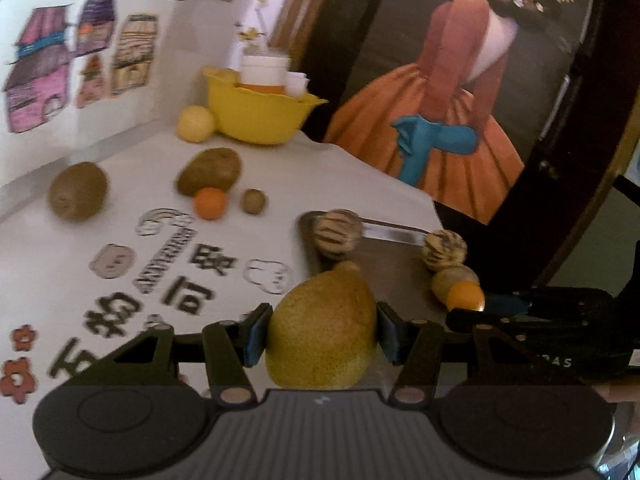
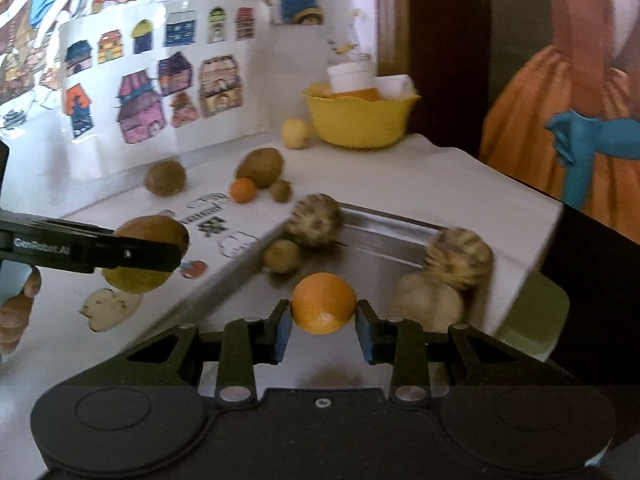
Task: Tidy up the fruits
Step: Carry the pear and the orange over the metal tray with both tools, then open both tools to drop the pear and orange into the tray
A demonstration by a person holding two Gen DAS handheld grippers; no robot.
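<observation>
With my left tongs [image 1: 322, 334] pinching the pear [image 1: 322, 332] beside the tray [image 1: 394, 270] and my right tongs [image 2: 324, 326] pinching the orange [image 2: 323, 303] over it, I should lower both gently before releasing.

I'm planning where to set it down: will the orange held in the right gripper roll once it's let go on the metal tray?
Probably. The orange looks round and smooth, so it may roll. The metal tray looks flat, though its raised rim should stop it. The right gripper pinches it easily, suggesting it is firm.

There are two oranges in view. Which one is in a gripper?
The orange over the metal tray, pinched by the right gripper. The other orange sits free on the white table beside a brown fruit.
</observation>
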